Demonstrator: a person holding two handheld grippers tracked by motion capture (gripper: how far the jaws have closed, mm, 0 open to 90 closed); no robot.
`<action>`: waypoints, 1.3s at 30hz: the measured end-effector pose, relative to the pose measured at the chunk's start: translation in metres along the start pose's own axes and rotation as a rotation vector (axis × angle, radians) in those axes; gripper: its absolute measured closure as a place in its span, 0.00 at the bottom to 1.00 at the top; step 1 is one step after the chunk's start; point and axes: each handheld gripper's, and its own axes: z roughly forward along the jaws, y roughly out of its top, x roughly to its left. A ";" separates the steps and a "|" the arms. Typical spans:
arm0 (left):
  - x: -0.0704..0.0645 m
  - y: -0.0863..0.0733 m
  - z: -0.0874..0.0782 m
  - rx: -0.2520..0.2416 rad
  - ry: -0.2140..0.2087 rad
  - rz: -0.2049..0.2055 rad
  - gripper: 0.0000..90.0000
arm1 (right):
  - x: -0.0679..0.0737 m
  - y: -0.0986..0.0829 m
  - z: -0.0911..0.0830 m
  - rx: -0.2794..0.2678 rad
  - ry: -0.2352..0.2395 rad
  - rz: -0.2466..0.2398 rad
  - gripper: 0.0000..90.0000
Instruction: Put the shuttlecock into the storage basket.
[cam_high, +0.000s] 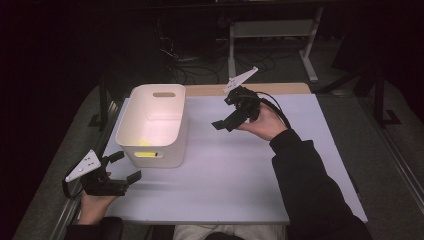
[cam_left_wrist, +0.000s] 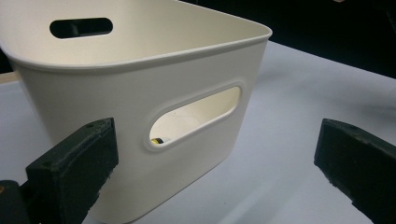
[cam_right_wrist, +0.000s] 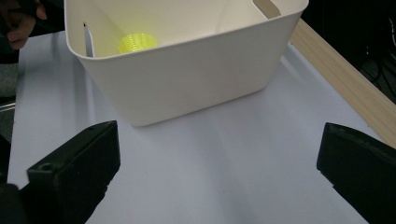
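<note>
One white plastic bin (cam_high: 152, 125) with cut-out handles stands on the left half of the pale worktop (cam_high: 240, 170), a small yellow ribbed object (cam_right_wrist: 137, 42) lying inside near its front wall. No label or writing can be read on it. Bare surface spreads wide to its right and front. A wooden strip (cam_high: 250, 89) edges the far side; beyond lie dark floor, cables and a metal frame (cam_high: 272, 35). The left gripper (cam_high: 125, 167) hovers at the near-left corner, jaws wide apart and empty. The right gripper (cam_high: 225, 123) is held above the middle-right, jaws likewise spread, gripping nothing.
</note>
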 end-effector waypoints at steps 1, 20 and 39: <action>0.000 0.000 0.000 0.000 0.000 0.000 0.00 | -0.001 -0.001 -0.001 -0.001 0.000 0.006 0.00; 0.000 0.000 0.000 0.001 0.002 -0.002 0.00 | -0.009 -0.029 -0.016 -0.003 -0.035 0.042 0.00; 0.000 0.000 0.000 0.001 0.003 -0.003 0.00 | -0.006 -0.066 -0.028 -0.014 -0.046 0.083 0.00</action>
